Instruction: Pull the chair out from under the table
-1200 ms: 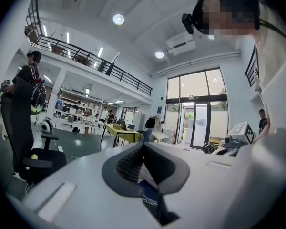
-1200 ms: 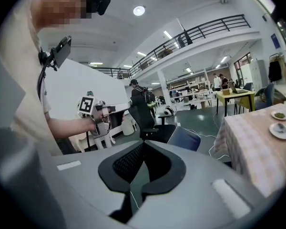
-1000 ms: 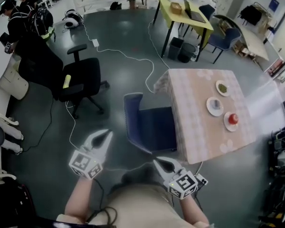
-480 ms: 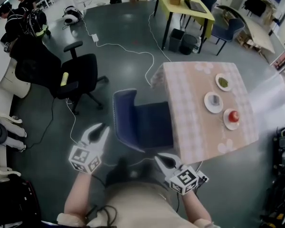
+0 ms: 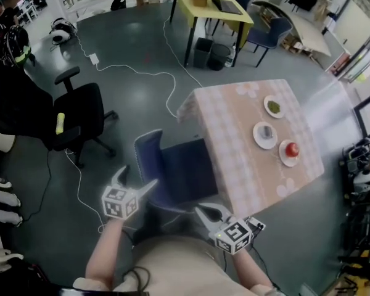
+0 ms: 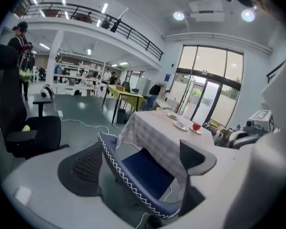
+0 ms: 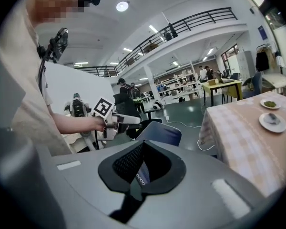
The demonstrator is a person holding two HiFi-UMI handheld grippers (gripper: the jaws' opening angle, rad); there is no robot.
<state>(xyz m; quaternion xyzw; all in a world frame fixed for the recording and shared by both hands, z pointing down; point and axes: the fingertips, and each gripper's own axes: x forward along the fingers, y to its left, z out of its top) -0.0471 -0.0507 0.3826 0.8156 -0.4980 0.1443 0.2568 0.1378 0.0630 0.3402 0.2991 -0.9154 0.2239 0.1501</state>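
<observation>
A blue chair [image 5: 172, 168] stands with its seat pushed under the table [image 5: 234, 122], which wears a checked cloth. My left gripper [image 5: 139, 176] is at the chair's backrest. Its jaws have just been opening and now stand wide. In the left gripper view the stitched top edge of the backrest [image 6: 128, 182] runs between the two fingers [image 6: 86, 168] without either pad pressing on it. My right gripper [image 5: 200, 210] hangs shut and empty near the table's front corner. From the right gripper view [image 7: 140, 175] I see the left gripper [image 7: 109, 118] and the chair back [image 7: 162, 132].
On the table sit three small plates [image 5: 264, 134], the nearest holding a red thing [image 5: 291, 148]. A black office chair [image 5: 80, 119] stands to the left, white cables [image 5: 142, 73] cross the floor, and a yellow table [image 5: 213, 5] with bins is behind.
My left gripper has come down and forward to the chair's backrest, and its jaws have gone from nearly shut to wide open. The right gripper has shifted slightly forward, still shut.
</observation>
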